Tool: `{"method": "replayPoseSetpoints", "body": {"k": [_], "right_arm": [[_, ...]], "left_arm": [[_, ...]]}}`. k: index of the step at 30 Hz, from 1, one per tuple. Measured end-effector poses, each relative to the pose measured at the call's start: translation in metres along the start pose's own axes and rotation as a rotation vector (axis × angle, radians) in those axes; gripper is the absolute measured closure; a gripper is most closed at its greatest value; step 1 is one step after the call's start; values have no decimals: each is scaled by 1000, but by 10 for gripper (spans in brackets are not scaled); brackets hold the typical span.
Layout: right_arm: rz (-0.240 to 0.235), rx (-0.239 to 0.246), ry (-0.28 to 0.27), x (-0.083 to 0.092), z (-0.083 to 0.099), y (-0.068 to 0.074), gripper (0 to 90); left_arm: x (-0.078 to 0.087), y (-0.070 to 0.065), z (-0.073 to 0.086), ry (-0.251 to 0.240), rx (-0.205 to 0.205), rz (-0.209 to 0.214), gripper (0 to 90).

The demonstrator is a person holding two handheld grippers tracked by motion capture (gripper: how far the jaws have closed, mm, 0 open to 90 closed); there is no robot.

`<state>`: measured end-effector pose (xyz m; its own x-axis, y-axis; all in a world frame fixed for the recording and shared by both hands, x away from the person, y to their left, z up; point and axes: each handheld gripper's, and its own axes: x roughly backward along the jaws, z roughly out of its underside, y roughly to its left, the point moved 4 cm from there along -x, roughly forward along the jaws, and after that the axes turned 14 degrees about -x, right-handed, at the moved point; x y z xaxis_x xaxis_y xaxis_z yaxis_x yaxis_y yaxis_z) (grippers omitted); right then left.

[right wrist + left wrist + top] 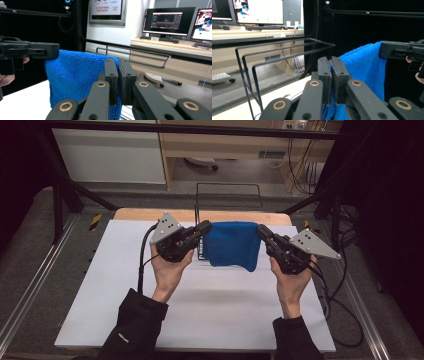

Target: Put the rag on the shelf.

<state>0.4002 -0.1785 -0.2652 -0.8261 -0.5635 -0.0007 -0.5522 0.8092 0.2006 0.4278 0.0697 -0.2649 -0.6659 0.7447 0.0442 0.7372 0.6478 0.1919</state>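
- Step in hand (my read): a blue towel [231,245] is held up by two top corners, stretched between the grippers, probably to go over the black wire rack [228,195] behind it.
- Left gripper [204,228]: jaws pinched tight on the towel's near corner; in the left gripper view the pads clamp blue terry cloth [364,67] with no gap.
- Right gripper [262,232]: same, jaws narrow and clamped on the opposite corner; the right gripper view shows cloth [75,77] hanging just beside its jaws, toward the other gripper.
- Towel sits between the two tools, top edge taut, body hanging free below the jaw line, clear of the white tabletop [210,310] as far as I can tell.
- Rack stands just beyond the jaws, rails [287,50] empty (nothing draped on it).
- Whether the cloth touches the rack: cannot tell from the high view.
- Next move calls for: both hands carrying forward together, keeping tension even, lifting the hem over a rail, then lowering so the cloth folds across.
- Risk: hem snagging on the front rail.
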Motion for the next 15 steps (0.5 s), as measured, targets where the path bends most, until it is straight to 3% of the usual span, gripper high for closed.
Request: {"method": "replayPoseSetpoints", "body": {"k": [15], "right_arm": [[5, 12, -66, -7, -30, 1, 870]], "left_arm": [[-6, 10, -27, -52, -16, -23, 864]]}}
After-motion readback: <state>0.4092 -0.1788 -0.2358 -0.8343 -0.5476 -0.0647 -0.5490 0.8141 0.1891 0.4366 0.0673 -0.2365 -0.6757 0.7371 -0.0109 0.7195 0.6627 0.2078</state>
